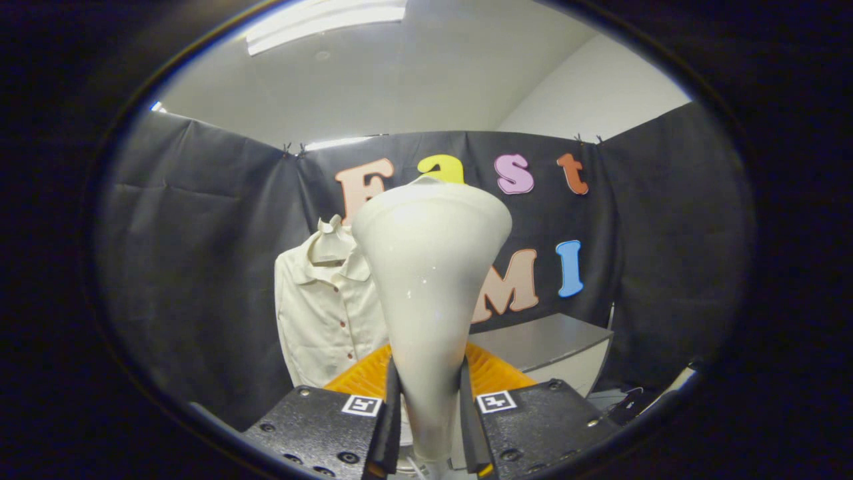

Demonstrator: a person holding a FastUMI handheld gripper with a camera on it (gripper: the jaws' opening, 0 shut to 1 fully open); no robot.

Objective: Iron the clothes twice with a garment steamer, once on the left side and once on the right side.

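My gripper [428,407] is shut on the narrow neck of a cream garment steamer [430,267], both fingers pressing its sides. The steamer's wide head flares upward right in front of the camera and stands upright. Beyond it, to the left, a cream button-up shirt [326,313] hangs against the black cloth wall. The steamer hides the shirt's right half. The steamer head is well short of the shirt and not touching it.
A grey table [553,343] stands beyond the fingers to the right. An orange ribbed object [493,373] lies just behind the steamer's neck. Black cloth walls close the booth on all sides.
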